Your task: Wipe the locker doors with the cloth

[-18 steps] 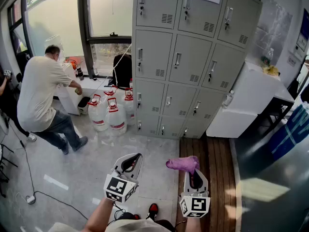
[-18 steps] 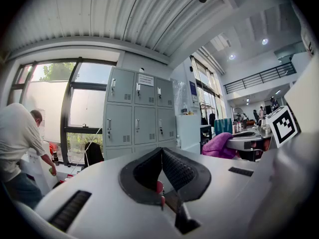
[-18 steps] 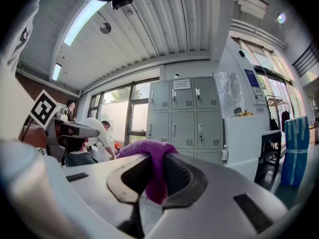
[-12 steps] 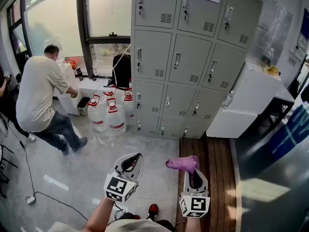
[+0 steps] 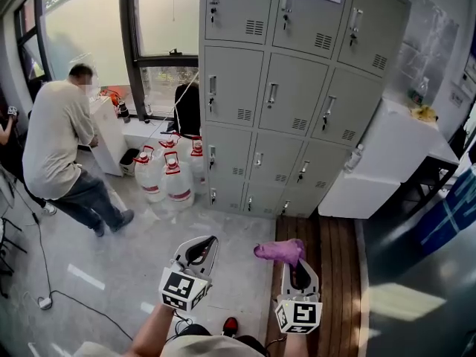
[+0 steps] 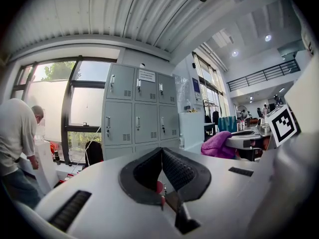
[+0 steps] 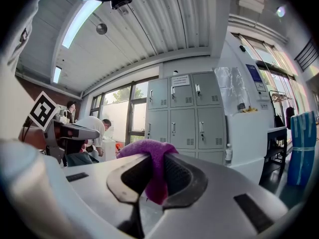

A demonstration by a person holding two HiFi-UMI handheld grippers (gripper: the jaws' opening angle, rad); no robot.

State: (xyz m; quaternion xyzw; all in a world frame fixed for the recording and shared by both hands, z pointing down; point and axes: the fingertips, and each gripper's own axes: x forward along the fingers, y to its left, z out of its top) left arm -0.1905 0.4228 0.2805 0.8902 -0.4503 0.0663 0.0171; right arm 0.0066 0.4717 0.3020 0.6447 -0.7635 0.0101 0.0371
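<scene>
The grey bank of lockers stands against the far wall, some way ahead of both grippers; it also shows as lockers and lockers. My right gripper is shut on a purple cloth, which bulges out over its jaws to the left. In the right gripper view the cloth is pinched between the jaws of the right gripper. My left gripper hangs beside it over the floor. The jaws of the left gripper meet at the tip with nothing between them.
A person in a white shirt bends at a counter by the window on the left. Several water jugs stand at the lockers' left foot. A white cabinet abuts the lockers' right side. A cable lies on the floor.
The person at the left has straightened up and shifted a little left. Both grippers hold about the same place, the cloth still in the right one.
</scene>
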